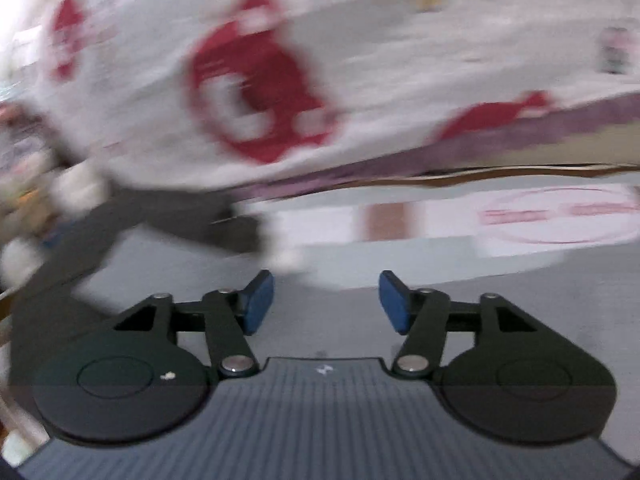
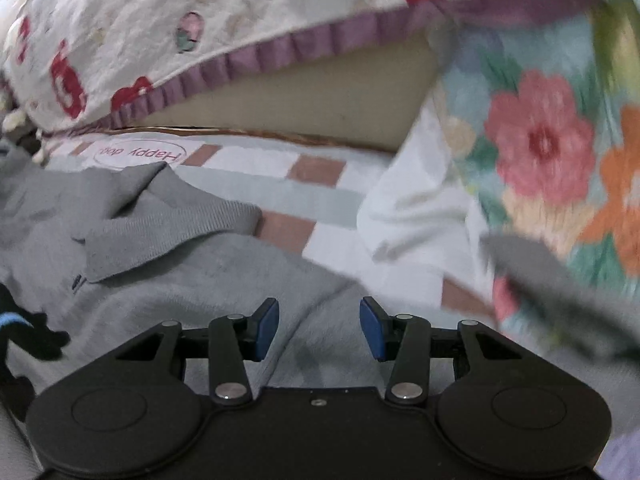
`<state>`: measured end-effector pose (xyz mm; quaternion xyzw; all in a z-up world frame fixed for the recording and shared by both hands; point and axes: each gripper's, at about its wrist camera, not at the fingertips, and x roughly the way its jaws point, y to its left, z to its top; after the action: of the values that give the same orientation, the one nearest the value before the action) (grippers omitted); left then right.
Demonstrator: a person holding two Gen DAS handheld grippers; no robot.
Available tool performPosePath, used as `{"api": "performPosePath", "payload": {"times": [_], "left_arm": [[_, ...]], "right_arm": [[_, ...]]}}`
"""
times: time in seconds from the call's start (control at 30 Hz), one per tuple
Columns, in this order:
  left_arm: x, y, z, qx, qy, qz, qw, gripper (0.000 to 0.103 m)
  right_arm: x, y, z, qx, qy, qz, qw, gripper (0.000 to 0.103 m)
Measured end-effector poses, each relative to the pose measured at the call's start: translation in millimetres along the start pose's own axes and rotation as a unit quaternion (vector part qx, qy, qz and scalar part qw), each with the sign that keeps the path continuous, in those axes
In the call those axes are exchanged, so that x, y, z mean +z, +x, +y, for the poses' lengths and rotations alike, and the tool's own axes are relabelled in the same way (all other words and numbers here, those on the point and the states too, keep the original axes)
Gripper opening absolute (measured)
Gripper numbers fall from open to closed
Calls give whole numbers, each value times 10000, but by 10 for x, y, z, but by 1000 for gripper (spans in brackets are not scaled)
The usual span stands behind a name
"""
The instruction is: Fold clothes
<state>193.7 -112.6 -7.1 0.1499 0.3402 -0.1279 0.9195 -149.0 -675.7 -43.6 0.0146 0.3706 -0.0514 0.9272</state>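
Observation:
A grey knitted garment (image 2: 168,264) lies spread on the bed, with its ribbed cuff (image 2: 176,232) folded over on top. My right gripper (image 2: 319,328) hovers open just above the grey fabric, nothing between its blue pads (image 2: 267,328). In the blurred left wrist view, my left gripper (image 1: 326,302) is open over grey cloth (image 1: 344,320), its pads empty. A dark grey part of a garment (image 1: 132,224) shows at the left of that view.
A white pillow with red prints and a purple frill (image 2: 160,40) lies at the back, blurred in the other view as the pillow (image 1: 248,76). A floral cloth (image 2: 544,140) hangs at the right. The checked sheet (image 2: 320,184) carries a "Happy day" print (image 2: 138,154).

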Motion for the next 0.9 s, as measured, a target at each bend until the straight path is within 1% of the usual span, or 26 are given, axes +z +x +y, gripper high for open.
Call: {"api": "performPosePath", "payload": {"times": [0.03,0.07,0.1,0.13,0.17,0.23,0.3,0.33,0.37,0.4,0.47,0.5,0.6,0.67,0.73,0.77,0.83,0.87,0.9], "left_arm": [[52,46,-147,-403,85,50,9991,68],[104,93,-294,-806,169,100,9966,68],[155,139,-442,-1207,254,150,9923,71],[185,211,-622,-1578,445,245,9862,72],[190,293,-811,-1811,769,355,9798,72],[189,444,-1164,-2101,1494,547,9647,72],[184,566,-1453,-2278,2099,747,9479,72],[187,634,-1571,-2360,2312,841,9401,72],[188,686,-1659,-2421,2411,901,9355,72],[183,721,-1733,-2462,2466,939,9326,72],[210,826,-1824,-2498,2477,962,9311,74],[236,880,-1862,-2513,2442,983,9314,76],[321,1039,-1893,-2624,2238,1100,9322,76],[375,1117,-1909,-2710,2140,1131,9316,76],[392,1189,-1938,-2720,2031,1134,9338,76],[380,1219,-1955,-2739,1965,1188,9339,76],[318,1262,-1995,-2757,1889,1341,9329,77],[279,1258,-2006,-2737,1851,1337,9343,80],[246,1240,-2007,-2736,1795,1305,9359,81]], "right_arm": [[36,18,19,5,-104,-20,9999,50],[81,52,45,12,-222,-24,9998,50],[126,85,71,19,-339,-27,9994,50],[165,136,109,66,-448,43,9990,50],[203,194,152,128,-553,141,9983,50],[278,330,230,300,-792,370,9957,50],[356,455,297,460,-1071,603,9913,50],[399,509,312,545,-1175,699,9891,50],[429,545,315,636,-1213,765,9876,50],[466,590,292,781,-1193,846,9862,50],[498,677,239,988,-1147,1014,9833,50],[507,718,217,992,-1151,1069,9826,50],[533,841,160,896,-1192,1199,9815,52],[560,912,101,887,-1020,1212,9834,58],[566,1001,52,1071,-764,1314,9826,63],[560,1063,42,1183,-674,1407,9806,66],[529,1154,67,1258,-576,1553,9781,68],[510,1169,90,1257,-537,1577,9780,72],[492,1183,113,1256,-498,1601,9778,74]]}}
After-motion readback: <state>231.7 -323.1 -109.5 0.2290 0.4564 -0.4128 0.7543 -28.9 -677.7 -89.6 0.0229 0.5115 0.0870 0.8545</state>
